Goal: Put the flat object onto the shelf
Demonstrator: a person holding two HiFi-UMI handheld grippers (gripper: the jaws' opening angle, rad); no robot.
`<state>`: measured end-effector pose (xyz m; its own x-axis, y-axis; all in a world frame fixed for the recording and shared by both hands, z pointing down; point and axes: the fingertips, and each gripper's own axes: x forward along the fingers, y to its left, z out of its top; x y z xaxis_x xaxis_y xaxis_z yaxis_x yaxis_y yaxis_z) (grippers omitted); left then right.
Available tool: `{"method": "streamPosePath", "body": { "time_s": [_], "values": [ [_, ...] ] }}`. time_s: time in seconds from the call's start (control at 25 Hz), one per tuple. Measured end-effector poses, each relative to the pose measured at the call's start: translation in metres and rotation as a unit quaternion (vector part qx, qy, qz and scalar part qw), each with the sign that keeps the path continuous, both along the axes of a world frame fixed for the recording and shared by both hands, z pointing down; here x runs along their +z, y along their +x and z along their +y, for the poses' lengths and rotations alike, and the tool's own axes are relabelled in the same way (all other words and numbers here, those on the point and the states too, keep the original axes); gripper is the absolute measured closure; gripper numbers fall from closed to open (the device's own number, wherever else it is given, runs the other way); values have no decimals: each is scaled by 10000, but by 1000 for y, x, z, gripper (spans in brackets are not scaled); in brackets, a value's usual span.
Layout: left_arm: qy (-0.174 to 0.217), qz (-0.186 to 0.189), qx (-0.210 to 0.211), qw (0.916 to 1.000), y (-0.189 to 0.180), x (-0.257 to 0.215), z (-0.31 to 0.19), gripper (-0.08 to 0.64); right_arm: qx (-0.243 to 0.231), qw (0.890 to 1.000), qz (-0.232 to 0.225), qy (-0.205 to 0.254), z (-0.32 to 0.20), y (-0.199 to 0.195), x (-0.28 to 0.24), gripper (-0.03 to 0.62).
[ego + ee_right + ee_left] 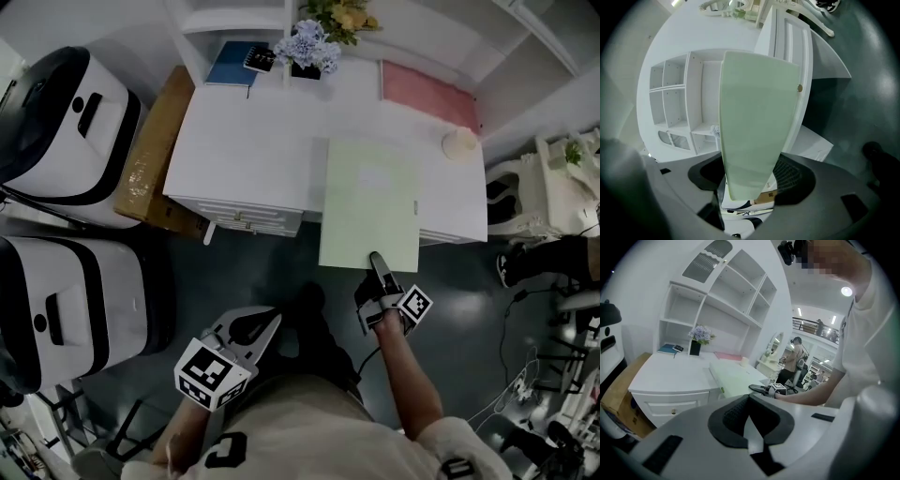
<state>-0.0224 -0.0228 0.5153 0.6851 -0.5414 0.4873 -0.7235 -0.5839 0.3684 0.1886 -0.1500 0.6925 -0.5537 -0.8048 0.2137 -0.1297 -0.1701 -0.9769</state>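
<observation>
Sheet (pixel 369 202) edge between right tool (pixel 376 261) jaws, ungripped.

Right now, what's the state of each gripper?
Left gripper: shut, holding nothing.
Right gripper: open, with the near edge of the green flat object between its jaws, not clamped.

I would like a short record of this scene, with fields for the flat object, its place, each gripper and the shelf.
flat object: pale green folder
place: on the white desk, near end overhanging the front edge
right gripper: jaws apart, folder's near edge between them
left gripper: jaws together, empty, held low by the person
shelf: behind the desk, folder not yet on it
</observation>
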Motion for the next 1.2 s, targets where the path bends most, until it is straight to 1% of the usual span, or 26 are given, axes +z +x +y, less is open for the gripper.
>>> {"method": "streamPosePath", "body": {
  "time_s": [0.24, 0.4, 0.52, 0.72, 0.84, 0.96, 1.2],
  "values": [
    [95, 145, 90, 9998, 0, -3, -2, 546, 211, 9997, -83, 52, -2, -2, -6, 285],
    [95, 167, 134, 9997, -3, -5, 1, 546, 359, 9984, -429, 12, 6, -4, -13, 288],
    [144, 195, 156, 9996, -6, -9, 0, 546, 440, 9973, -594, -4, 8, -5, -21, 289],
    [294, 224, 236, 9990, -8, -16, 0, 546, 330, 9981, -491, 158, 11, -8, -32, 293],
    [381, 235, 247, 9987, -12, -20, 3, 546, 289, 9978, -557, 201, 16, -15, -41, 293],
    [457, 216, 227, 9985, -17, -25, 8, 546, 306, 9964, -759, 213, 24, -22, -48, 295],
    [603, 204, 176, 9978, -27, -33, 21, 546, 495, 9914, -1161, 332, 34, -33, -72, 295]
  ]
}}
